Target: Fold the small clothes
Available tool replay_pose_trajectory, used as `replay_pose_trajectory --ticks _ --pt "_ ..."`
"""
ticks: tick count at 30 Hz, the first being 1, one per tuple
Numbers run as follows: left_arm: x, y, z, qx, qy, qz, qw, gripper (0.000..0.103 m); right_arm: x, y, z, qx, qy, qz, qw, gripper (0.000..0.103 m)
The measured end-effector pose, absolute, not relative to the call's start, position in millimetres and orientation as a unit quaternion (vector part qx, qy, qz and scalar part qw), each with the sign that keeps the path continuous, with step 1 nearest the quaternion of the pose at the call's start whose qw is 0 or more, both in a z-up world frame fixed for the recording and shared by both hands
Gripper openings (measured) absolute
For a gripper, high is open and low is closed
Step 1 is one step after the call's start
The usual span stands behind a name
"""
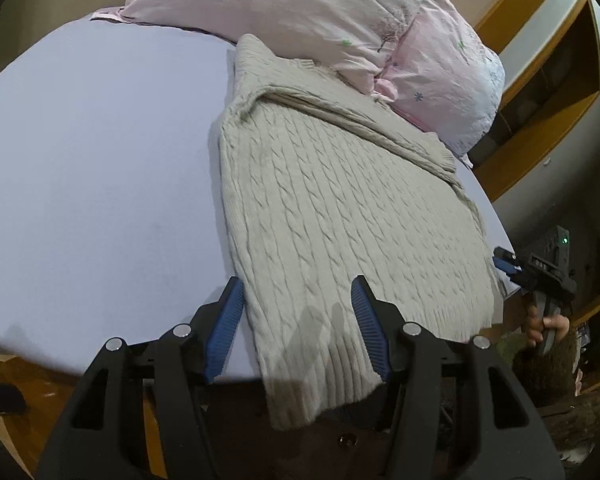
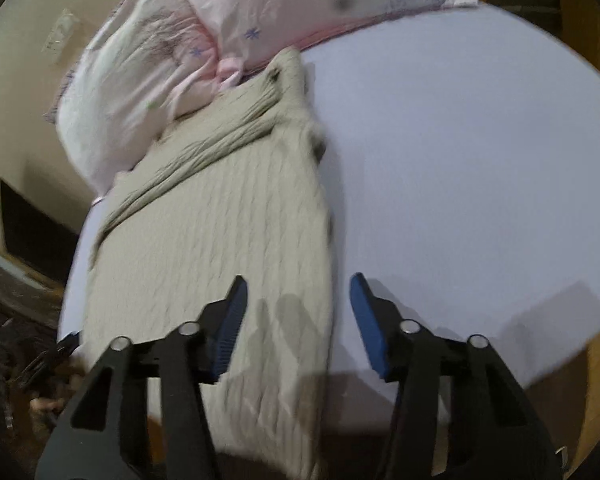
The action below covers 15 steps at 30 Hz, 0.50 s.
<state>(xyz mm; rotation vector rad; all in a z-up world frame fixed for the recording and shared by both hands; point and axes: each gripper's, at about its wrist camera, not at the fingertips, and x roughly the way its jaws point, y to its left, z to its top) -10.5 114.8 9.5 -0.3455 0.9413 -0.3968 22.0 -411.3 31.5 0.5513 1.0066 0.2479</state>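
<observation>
A beige cable-knit sweater (image 1: 340,216) lies on a lavender bed sheet (image 1: 100,160), its sleeves folded across the upper part and its hem hanging over the near edge. My left gripper (image 1: 298,292) is open, its jaws astride the hem's left corner just above the cloth. My right gripper (image 2: 298,292) is open over the hem's right corner; the sweater (image 2: 220,232) runs away from it on the sheet (image 2: 460,160). The right gripper also shows in the left wrist view (image 1: 508,262) at the sweater's right edge, held by a hand.
Pink flowered pillows (image 1: 300,12) lie at the head of the bed, touching the sweater's top; they also show in the right wrist view (image 2: 260,8). A wooden bed frame (image 1: 4,380) borders the sheet. Wooden shelving (image 1: 548,80) stands at the right.
</observation>
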Motion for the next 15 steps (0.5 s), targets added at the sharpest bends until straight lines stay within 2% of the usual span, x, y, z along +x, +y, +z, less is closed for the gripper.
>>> replay_pose_trajectory --ticks 2,3,4,5,6,8,11,15 --pt "-18.8 108.8 8.4 -0.164 0.448 -0.195 0.857 0.053 7.8 -405.5 26.4 0.284 0.473 0.162 0.818 0.046" --pt "-21.6 105.1 7.8 -0.162 0.449 -0.198 0.856 0.050 2.7 -402.6 23.1 0.291 0.475 0.181 0.810 0.042" --pt "-23.7 101.7 8.0 -0.157 0.450 -0.199 0.856 0.041 -0.4 -399.3 18.4 0.301 0.479 0.200 0.800 0.038" --pt "-25.1 98.0 6.6 -0.156 0.456 -0.202 0.853 0.025 -0.2 -393.9 14.4 0.307 0.487 0.213 0.789 0.023" --pt "-25.3 95.6 3.5 -0.163 0.463 -0.209 0.846 0.017 -0.5 -391.1 11.5 0.318 0.490 0.227 0.779 0.012" --pt "-24.7 94.0 1.7 -0.171 0.464 -0.211 0.843 0.012 1.9 -389.8 13.2 0.335 0.475 0.247 0.776 0.010" --pt "-18.0 98.4 7.8 -0.189 0.453 -0.222 0.842 0.010 14.4 -393.1 36.4 0.366 0.420 0.283 0.781 0.008" --pt "9.0 105.1 43.8 -0.179 0.406 -0.230 0.866 0.010 54.6 -403.4 84.5 0.381 0.332 0.295 0.811 0.007"
